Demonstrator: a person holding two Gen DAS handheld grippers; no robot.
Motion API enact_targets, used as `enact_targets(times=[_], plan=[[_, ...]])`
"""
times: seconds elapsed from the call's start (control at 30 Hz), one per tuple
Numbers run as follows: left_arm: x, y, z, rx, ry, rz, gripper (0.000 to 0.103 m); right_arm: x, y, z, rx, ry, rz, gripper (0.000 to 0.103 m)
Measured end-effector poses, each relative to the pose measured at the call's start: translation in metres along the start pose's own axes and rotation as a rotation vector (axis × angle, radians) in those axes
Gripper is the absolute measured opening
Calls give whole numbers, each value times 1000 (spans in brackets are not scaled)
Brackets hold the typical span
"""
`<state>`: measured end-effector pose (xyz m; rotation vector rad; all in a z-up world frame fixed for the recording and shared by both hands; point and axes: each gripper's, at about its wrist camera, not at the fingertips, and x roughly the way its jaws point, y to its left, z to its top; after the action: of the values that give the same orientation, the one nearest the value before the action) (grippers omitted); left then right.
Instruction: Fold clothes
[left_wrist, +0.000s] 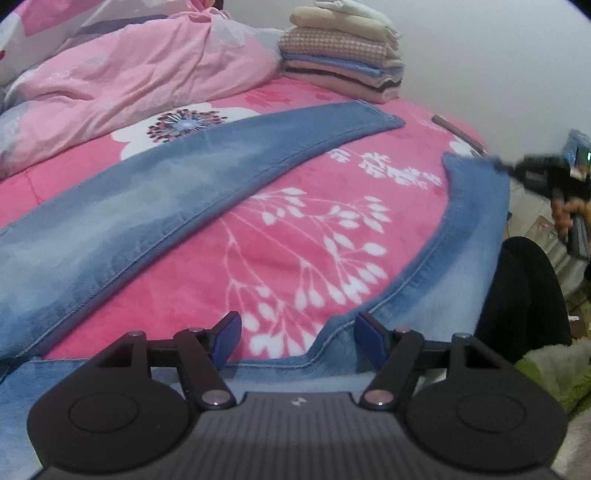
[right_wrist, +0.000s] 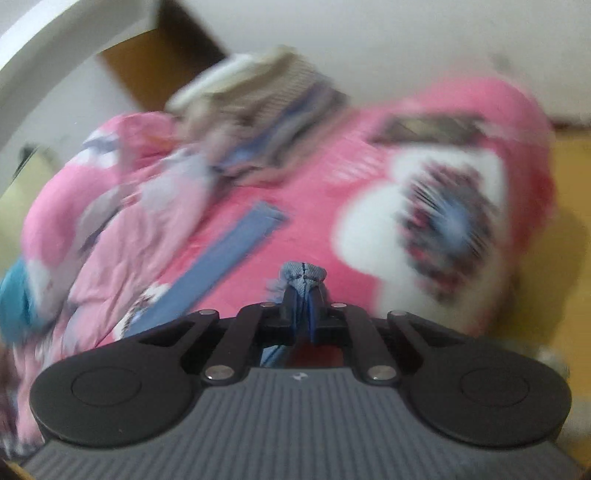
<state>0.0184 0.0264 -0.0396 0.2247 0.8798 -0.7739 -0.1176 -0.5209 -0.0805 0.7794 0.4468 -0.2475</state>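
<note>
Jeans spread on bed; left tongs apart over crotch; right tongs clamped on hem.

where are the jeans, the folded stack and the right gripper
jeans (left_wrist: 122, 206): left wrist view, middle of the left leg
folded stack (left_wrist: 341, 70): left wrist view, front edge
right gripper (right_wrist: 303, 295): right wrist view, between the fingertips
</note>
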Motion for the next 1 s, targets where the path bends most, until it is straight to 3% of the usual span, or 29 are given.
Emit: enact_targets(times=[0.03, 0.1, 0.23, 0.27, 0.37, 0.43, 0.53, 0.6, 0.7, 0.83, 1.0], plan=[[-3, 1, -1, -5, -3, 6, 69, 3, -9, -4, 24, 19, -17, 8], [-10, 4, -3, -12, -11, 27, 69, 1, -19, -6, 47, 28, -66, 24], [-32, 13, -11, -26, -33, 89, 69, -28, -10, 3, -32, -99, -164, 26], [-36, 16, -12, -23, -36, 101, 69, -34, -3, 5, -70, -125, -167, 26], [-45, 22, -12, 10, -39, 138, 69, -37, 40, 7, -258, -115, -57, 27], [-45, 24, -10, 61, -30, 151, 69, -25, 86, -3, -444, -20, 99, 28], [-38, 27, -6, 145, 2, 145, 69, 3, 155, -37, -723, 215, 367, 30], [-32, 29, -4, 193, 31, 122, 69, 20, 193, -69, -925, 346, 476, 30], [-22, 29, -2, 260, 77, 67, 69, 43, 231, -110, -1141, 535, 571, 30], [-13, 30, -7, 325, 125, 19, 69, 64, 254, -142, -1299, 745, 624, 31], [-6, 38, -18, 304, 128, -5, 70, 70, 264, -150, -1406, 823, 622, 33]])
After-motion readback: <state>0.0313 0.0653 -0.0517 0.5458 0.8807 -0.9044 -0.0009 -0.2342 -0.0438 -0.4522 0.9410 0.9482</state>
